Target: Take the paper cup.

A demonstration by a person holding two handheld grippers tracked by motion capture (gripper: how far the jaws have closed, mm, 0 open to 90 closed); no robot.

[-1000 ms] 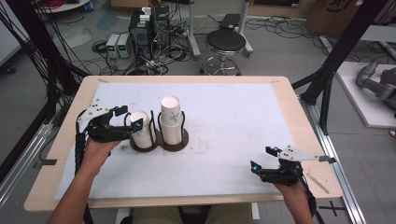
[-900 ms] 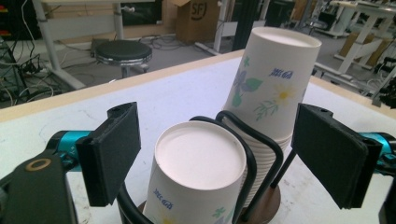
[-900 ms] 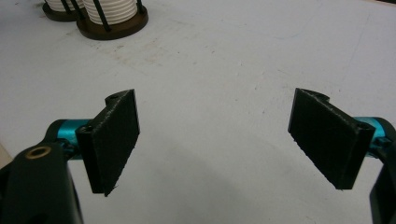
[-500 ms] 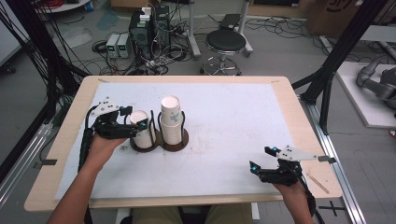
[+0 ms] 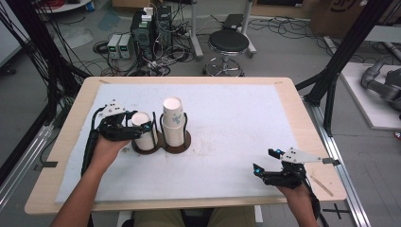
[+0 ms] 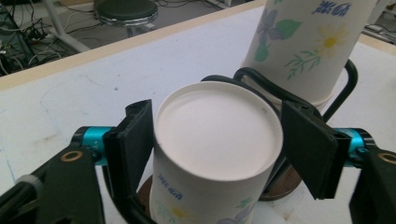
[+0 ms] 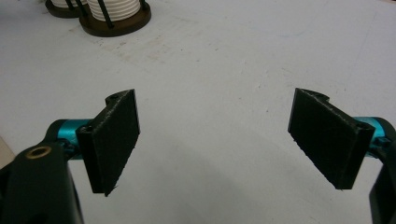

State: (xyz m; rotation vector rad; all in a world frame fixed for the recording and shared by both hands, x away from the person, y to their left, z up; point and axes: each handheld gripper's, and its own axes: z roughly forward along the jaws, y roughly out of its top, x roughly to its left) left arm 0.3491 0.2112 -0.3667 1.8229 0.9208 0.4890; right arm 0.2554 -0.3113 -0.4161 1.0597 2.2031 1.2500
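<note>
Left gripper view: the left gripper (image 6: 217, 154) has just been closing on the upside-down paper cup (image 6: 217, 140) in its wire holder (image 6: 299, 100), pads touching. Lifting it remains. The right gripper (image 7: 217, 144) rests apart, wide open, on the desk (image 5: 236, 118).

L claw (image 6: 217, 140) just closing round upturned paper cup (image 6: 215, 149); taller floral cup (image 6: 308, 42) behind, wire holder (image 6: 348, 79)

Two cup stacks in holders (image 5: 163, 144) stand side by side at the table's (image 5: 236, 113) left: shorter stack (image 5: 143, 127) left, taller stack (image 5: 173, 120) right.
</note>
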